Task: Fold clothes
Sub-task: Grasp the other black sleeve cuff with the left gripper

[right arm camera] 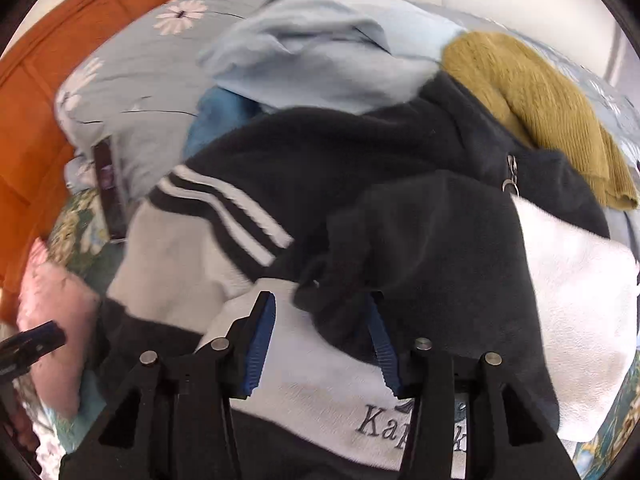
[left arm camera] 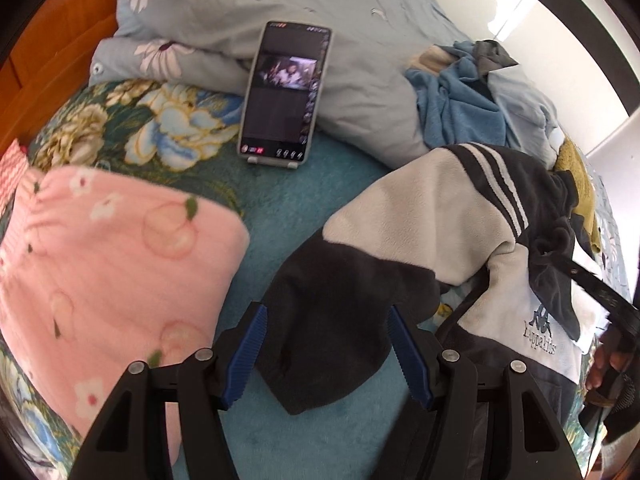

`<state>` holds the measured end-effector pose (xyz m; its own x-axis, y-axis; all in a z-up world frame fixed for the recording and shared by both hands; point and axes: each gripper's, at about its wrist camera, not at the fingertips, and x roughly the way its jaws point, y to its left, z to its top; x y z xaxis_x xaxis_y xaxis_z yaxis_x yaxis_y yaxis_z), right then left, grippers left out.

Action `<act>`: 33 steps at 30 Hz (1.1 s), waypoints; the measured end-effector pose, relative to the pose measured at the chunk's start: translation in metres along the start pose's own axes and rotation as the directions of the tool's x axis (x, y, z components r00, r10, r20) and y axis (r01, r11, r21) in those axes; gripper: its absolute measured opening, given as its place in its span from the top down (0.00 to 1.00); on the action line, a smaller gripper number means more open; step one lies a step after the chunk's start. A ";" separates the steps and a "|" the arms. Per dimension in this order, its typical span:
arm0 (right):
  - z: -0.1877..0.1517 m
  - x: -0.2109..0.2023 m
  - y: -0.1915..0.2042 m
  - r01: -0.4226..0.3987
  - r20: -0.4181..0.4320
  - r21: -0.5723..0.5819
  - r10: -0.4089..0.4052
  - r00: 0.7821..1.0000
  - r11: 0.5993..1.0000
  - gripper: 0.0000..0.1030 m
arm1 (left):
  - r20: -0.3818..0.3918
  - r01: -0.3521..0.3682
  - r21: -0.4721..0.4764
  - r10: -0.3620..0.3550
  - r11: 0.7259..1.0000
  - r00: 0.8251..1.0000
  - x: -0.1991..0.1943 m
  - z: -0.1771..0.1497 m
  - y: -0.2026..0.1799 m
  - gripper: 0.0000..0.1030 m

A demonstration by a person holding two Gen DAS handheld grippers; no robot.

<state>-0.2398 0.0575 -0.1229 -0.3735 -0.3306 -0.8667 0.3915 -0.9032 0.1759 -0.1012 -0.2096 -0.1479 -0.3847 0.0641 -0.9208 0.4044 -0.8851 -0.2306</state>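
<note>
Across the bed (left arm camera: pixel 280 216), under a teal fleece blanket and a flowered cover, lies a grey-blue quilt (left arm camera: pixel 248 4) printed with white daisies, bunched against an orange-brown headboard (right arm camera: pixel 36 128). On the near side of the bed lies a black, grey and white fleece jacket (left arm camera: pixel 424 216), crumpled, with 2 white stripes across its dark shoulder and a stitched logo on its white chest panel. One dark sleeve end reaches toward the left gripper (left arm camera: pixel 324 356), lying flat on the teal blanket between the blue-padded fingers (left arm camera: pixel 248 356); the fingers stand wide apart on either side of the cuff and neither pad presses it, so nothing is held. Left of that gripper sits a folded pink garment (left arm camera: pixel 104 264) with a peach and flower print. Behind the jacket is a heap of other clothes: a pale blue fleece (right arm camera: pixel 320 60), a darker blue one (left arm camera: pixel 456 104) and a mustard knitted sweater (right arm camera: pixel 536 112).

The right gripper (right arm camera: pixel 320 348) points down onto the jacket's white chest panel, fingers about half open. A dark fold of the jacket hangs down between them and covers the tip of the right finger; it lies against that pad, but the left pad stands clear of the cloth, so there is no grip.

A phone (left arm camera: pixel 284 88) on a small stand leans upright against the quilt, its screen lit. The jacket's metal zip pull (right arm camera: pixel 511 176) shows at the collar
</note>
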 end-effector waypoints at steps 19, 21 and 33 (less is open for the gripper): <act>-0.104 -0.078 -0.053 -0.065 0.047 0.240 0.056 0.997 0.968 0.46 | -0.076 -0.048 -0.349 0.023 0.936 0.997 0.039 -0.038 0.034 0.92; -0.107 -0.079 -0.057 -0.073 0.052 0.251 0.061 0.997 0.965 0.46 | -0.020 -0.045 -0.344 0.041 0.938 0.999 0.025 -0.033 0.033 0.92; -0.109 -0.087 -0.085 -0.108 0.095 0.311 0.082 0.992 0.944 0.46 | 0.469 -0.059 0.018 0.043 0.998 0.882 -0.138 0.069 -0.073 1.00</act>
<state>-0.1487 0.1931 -0.1136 -0.4186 -0.4285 -0.8007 0.1484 -0.9021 0.4052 -0.1350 -0.1862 0.0174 -0.7107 -0.1977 -0.6751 0.4110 -0.8956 -0.1704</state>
